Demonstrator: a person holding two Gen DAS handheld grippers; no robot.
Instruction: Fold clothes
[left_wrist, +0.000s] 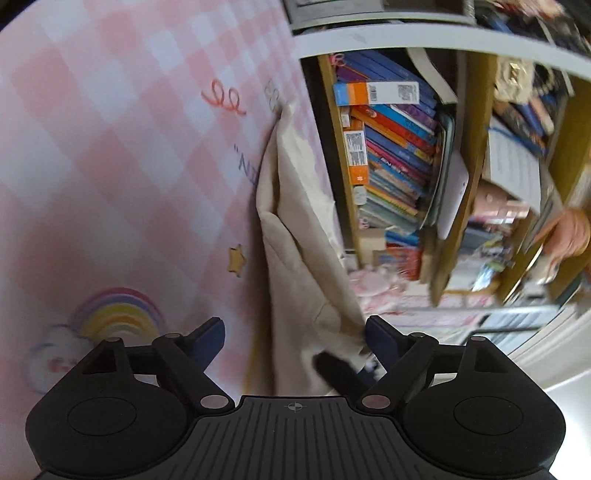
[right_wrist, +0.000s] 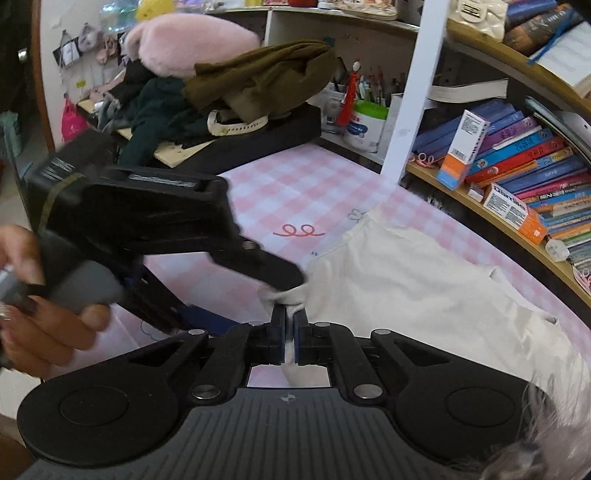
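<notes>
A cream garment (right_wrist: 406, 280) lies spread on the pink checked tablecloth (right_wrist: 295, 184), reaching toward the bookshelf. My right gripper (right_wrist: 290, 314) is shut on a bunched corner of it, and white cloth shows between the pads. In the left wrist view the scene is rolled sideways. There the cream garment (left_wrist: 295, 221) runs from the middle of the view down to my left gripper (left_wrist: 295, 330), which stands open, the cloth's edge close by its right finger (left_wrist: 380, 332). In the right wrist view the left gripper's black housing (right_wrist: 140, 206) sits just left of the held corner, with a hand (right_wrist: 37, 314) around it.
A bookshelf (right_wrist: 517, 166) packed with books borders the table on the right, with a white post (right_wrist: 413, 92) at its corner. At the back a pile of dark clothes (right_wrist: 258, 74), a pink plush (right_wrist: 192, 37) and a pen pot (right_wrist: 365, 125) stand.
</notes>
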